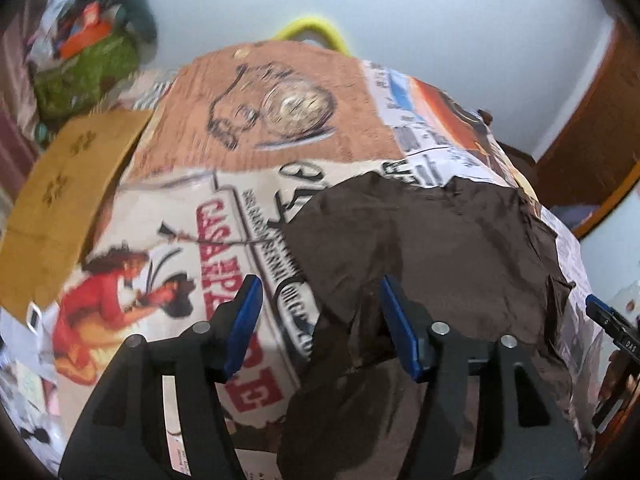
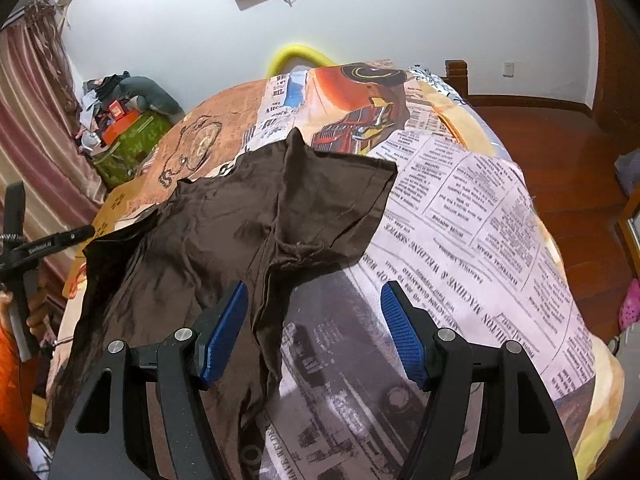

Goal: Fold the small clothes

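Left wrist view: my left gripper is gaping wide over the printed bedspread, gripping nothing; the brown garment is lying toward 2 o'clock.

Right wrist view: my right gripper is likewise spread, empty, the garment's edge lying between its fingers, the rest stretching toward 11 o'clock.

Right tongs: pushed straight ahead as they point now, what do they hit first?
Probably the dark brown garment: its near edge lies between the open right tongs, over the printed bedspread. Depth is unclear; the bedspread could come first.
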Demonstrator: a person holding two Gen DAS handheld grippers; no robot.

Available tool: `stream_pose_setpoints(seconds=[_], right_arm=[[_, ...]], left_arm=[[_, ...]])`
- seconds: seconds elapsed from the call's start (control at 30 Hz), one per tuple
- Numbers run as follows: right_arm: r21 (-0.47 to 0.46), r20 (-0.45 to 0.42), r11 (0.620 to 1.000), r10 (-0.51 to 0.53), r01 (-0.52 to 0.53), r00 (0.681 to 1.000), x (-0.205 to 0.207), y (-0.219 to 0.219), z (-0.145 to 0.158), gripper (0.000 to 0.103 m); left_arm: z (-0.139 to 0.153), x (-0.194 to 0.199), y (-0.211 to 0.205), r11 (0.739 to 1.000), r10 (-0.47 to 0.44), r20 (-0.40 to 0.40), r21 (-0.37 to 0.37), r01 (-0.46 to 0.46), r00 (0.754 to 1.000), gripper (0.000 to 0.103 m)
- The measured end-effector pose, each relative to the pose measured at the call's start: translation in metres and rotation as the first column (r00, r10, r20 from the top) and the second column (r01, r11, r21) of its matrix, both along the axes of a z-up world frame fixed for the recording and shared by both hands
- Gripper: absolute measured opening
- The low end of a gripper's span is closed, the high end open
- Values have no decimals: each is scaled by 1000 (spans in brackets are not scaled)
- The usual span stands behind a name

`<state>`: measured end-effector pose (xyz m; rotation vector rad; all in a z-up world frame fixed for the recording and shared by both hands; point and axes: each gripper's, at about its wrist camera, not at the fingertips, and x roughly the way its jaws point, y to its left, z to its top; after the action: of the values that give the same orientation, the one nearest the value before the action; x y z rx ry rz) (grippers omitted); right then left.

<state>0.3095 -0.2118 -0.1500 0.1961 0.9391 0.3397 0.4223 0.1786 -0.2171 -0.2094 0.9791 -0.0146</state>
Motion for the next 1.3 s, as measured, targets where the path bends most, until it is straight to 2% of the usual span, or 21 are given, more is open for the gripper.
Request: stream_pose_setpoints(seconds=[0.1,0.23,0.33,0.43,0.57,0.7,0.8,0.97,1.17,1.3], right_arm=[[-13,3,1000,-3,3,1000,5,3,2,65],[-7,-12,1000,-6,6,1000,8,7,-2,65],[-21,-17,1000,-4,4,1000,8,10,-5,65],[-29,-27,1000,-2,2,1000,8,11,-8,65],[-14,-36,1000,-23,23,999,11,6,-9,65],[40,-51,998,-38,40,998,15,1,-8,65],[65,-63,997,-34,38,997,20,2,-11,65],[77,-68,997,-16,21,998,26,15,-20,65],[68,-52,996,-48,52,997,39,21,-26,45],[92,-66,992,-84,90,994,50,13,-29,22]], left_arm=[[-22,1,5,1000,4,-55,-20,-5,998,60],[-50,0,-11,999,-30,-110,-14,29,993,62],[-58,-4,-32,992,-65,-88,101,74,994,72],[-60,-2,-42,981,-83,-87,167,96,993,74],[-53,2,-40,985,-75,-99,150,90,992,74],[-26,-11,-39,988,-83,-26,130,86,996,74],[-4,-23,-36,987,-77,38,143,71,996,74],[11,-27,-5,984,23,71,177,-35,997,74],[-7,-25,25,980,97,36,171,-102,995,74],[-28,-18,31,982,113,-12,156,-109,994,74]])
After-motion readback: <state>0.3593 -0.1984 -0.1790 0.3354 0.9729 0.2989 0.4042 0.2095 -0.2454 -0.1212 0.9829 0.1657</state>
